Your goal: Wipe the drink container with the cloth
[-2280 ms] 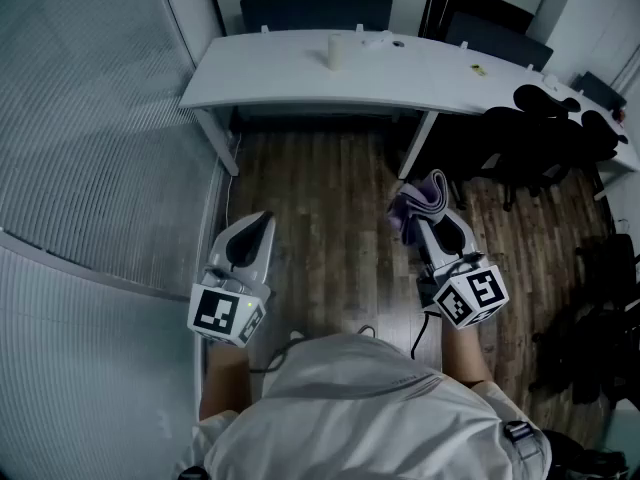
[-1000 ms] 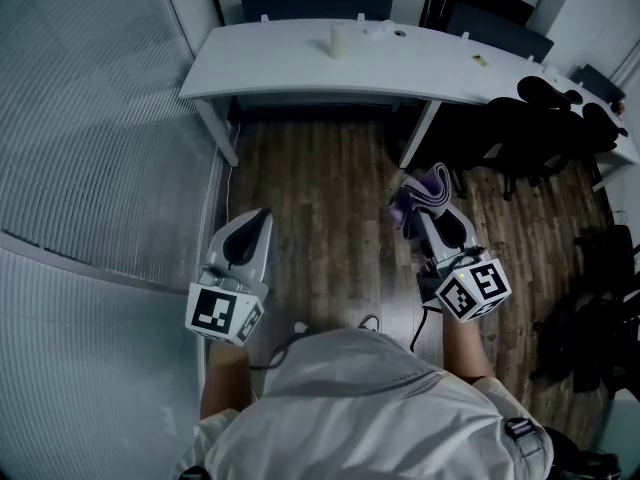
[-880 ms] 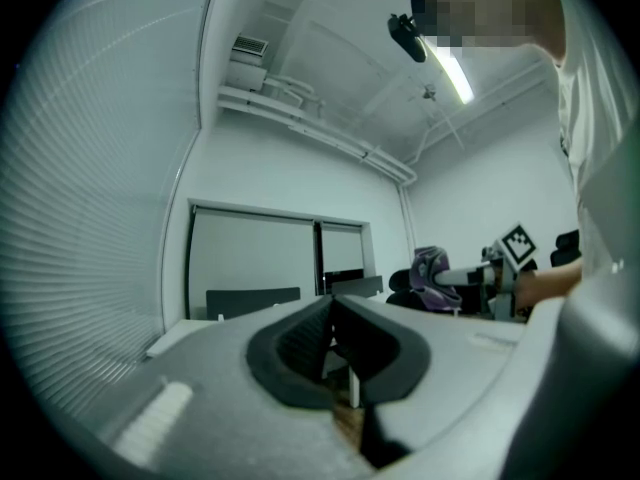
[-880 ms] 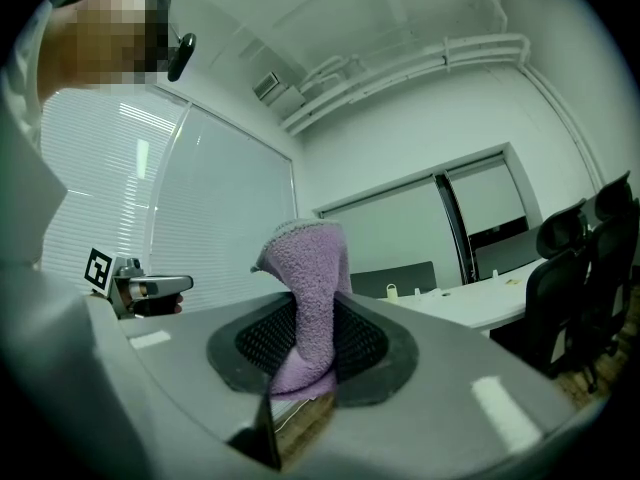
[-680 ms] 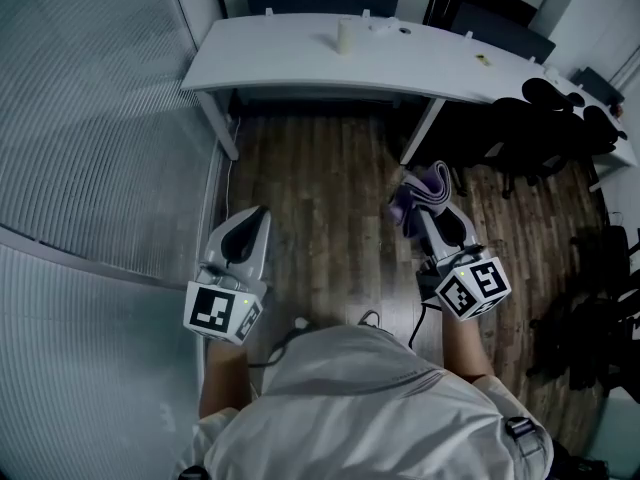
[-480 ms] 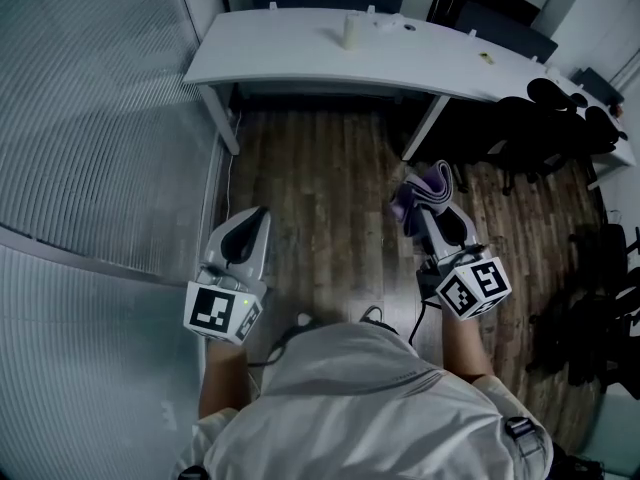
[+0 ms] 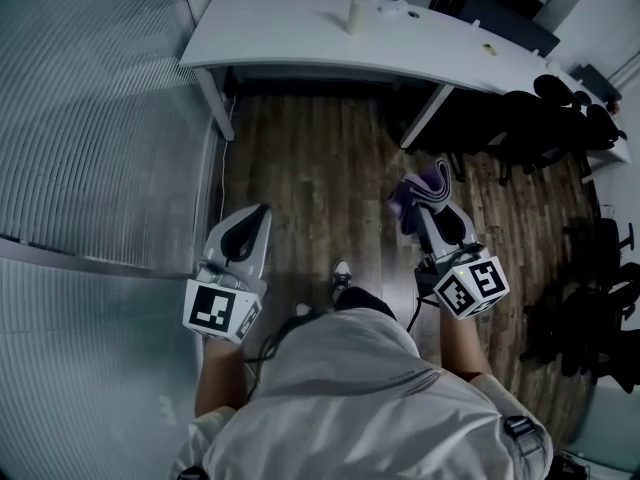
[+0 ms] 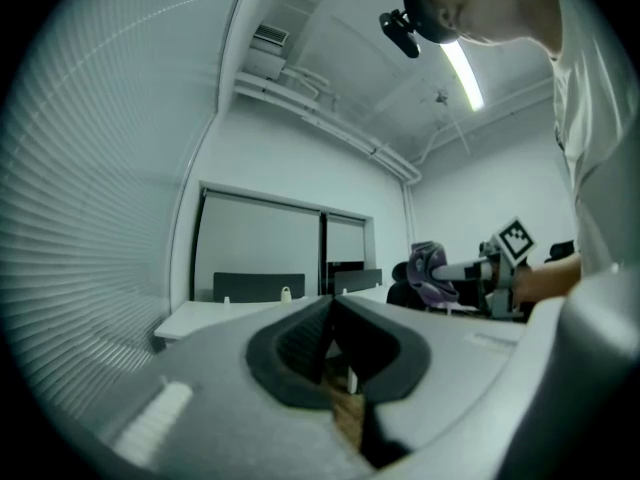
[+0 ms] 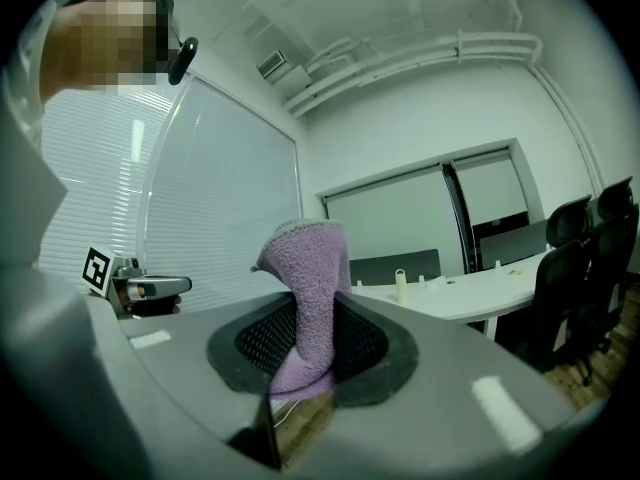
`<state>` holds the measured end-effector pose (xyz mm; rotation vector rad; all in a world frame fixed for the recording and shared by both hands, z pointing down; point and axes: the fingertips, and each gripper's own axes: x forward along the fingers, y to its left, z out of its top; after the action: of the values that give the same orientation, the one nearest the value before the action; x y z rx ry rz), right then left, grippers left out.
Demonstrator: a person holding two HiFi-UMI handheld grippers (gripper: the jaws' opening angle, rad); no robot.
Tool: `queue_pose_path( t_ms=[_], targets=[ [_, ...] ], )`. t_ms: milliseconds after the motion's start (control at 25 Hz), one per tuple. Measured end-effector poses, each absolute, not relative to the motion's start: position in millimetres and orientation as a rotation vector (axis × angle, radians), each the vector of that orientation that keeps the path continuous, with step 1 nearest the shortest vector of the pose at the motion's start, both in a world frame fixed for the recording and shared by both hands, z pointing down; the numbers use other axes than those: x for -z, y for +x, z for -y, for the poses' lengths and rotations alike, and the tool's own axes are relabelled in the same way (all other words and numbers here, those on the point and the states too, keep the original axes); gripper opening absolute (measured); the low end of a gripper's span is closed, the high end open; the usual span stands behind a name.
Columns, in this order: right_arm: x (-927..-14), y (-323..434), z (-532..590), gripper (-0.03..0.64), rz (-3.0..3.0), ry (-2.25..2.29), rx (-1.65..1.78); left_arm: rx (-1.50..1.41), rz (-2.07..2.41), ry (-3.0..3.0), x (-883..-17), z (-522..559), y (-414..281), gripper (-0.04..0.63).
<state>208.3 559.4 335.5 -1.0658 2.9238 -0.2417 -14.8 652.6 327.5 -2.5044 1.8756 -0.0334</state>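
Ahead, wood floor (image 7: 310,188) runs to table (image 7: 280,43) edge — cloth (image 7: 425,193) well short.

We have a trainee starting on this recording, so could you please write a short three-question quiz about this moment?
1. True or false: the left gripper holds something.
2. What does the right gripper clamp? A) a purple cloth B) a sponge C) a bottle
3. Fill in: the pale drink container stands upright on the white ____, far ahead of both grippers.

Key: 1 false, its jaws are shut on nothing; 2 A; 3 desk.
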Motion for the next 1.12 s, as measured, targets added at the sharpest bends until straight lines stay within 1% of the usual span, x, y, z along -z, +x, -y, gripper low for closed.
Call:
queue_pose_path(
  t_ms=[280,600,880,1120],
  targets=[
    [-338.6,172.4,-519.3,0.098,-2.927,-0.975,0.265,0.070,-1.919,-2.452,-321.1,-627.7,-39.9,0.003],
    [-331.6,140.7,-432.8,0.098,-2.915,-0.902,0.269,0.097,-1.935,-2.403,-307.2,-548.5,-64.3,0.003],
    [-333.0,153.2,-345.6,0.098,-2.892,-0.911,0.320,0.141,-1.894,-2.428,-297.7,-456.5,-47.5,0.003],
    [-342.8,180.4,-275.1,0.098,-2.881,-0.934,0.357,0.182,-1.856,-2.457,-302.0,-381.2,-20.5,0.003]
  ],
)
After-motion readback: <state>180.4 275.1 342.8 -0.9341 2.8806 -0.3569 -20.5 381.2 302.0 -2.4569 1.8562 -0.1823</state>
